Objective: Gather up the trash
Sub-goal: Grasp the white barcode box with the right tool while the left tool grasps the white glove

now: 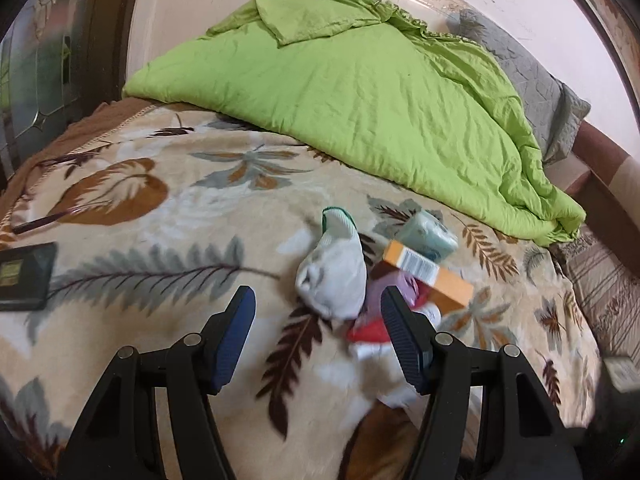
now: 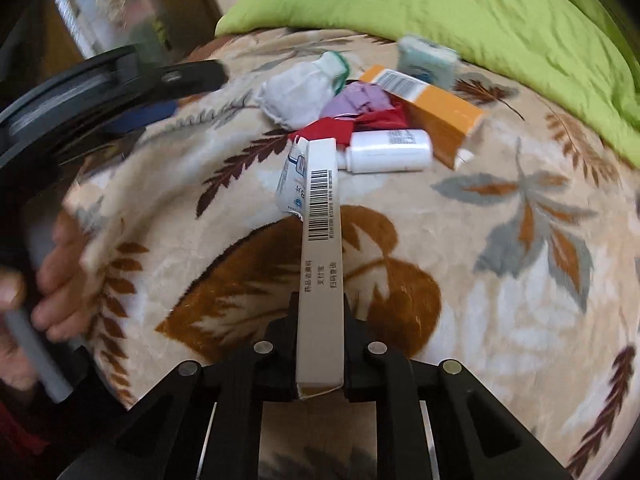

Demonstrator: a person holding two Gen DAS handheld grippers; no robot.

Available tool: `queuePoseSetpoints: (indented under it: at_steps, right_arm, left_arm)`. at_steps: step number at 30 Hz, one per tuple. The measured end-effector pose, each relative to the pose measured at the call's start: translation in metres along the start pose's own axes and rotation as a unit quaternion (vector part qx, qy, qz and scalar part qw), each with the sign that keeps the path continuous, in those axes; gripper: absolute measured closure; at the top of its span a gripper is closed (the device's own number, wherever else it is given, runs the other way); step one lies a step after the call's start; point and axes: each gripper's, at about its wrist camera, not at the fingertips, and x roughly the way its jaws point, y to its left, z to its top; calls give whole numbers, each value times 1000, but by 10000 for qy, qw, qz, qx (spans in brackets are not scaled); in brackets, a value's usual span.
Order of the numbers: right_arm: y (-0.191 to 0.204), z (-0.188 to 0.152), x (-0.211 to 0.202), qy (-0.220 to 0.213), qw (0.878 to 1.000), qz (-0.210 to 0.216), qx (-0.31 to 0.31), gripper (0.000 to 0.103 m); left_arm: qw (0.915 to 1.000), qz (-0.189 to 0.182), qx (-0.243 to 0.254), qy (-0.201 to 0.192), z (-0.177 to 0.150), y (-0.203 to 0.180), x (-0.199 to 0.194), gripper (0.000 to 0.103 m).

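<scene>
The right gripper (image 2: 320,360) clamps a flattened carton (image 2: 320,248) by one end; it could swing loose. At ten o'clock, the left gripper (image 1: 316,320) gapes empty over the sock (image 1: 332,276).

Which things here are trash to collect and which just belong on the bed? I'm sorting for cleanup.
Likely trash:
long white barcoded carton, held in the right gripper
orange cardboard box
white plastic bottle
pale blue packet

Probably just lying about:
white sock
green quilt
leaf-patterned blanket
</scene>
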Motion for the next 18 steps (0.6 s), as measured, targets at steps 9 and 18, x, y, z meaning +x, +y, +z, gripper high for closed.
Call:
queuePoseSetpoints:
  at_steps: [9, 18]
  right_arm:
    - [-34, -16, -27, -265, 9943, 150, 1019, 88]
    - [-50, -13, -23, -195, 9882, 520, 1425, 83]
  left_arm:
    - [9987, -48, 229, 444, 15, -13, 67, 52]
    - [9986, 66, 389, 356, 15, -10, 67, 82]
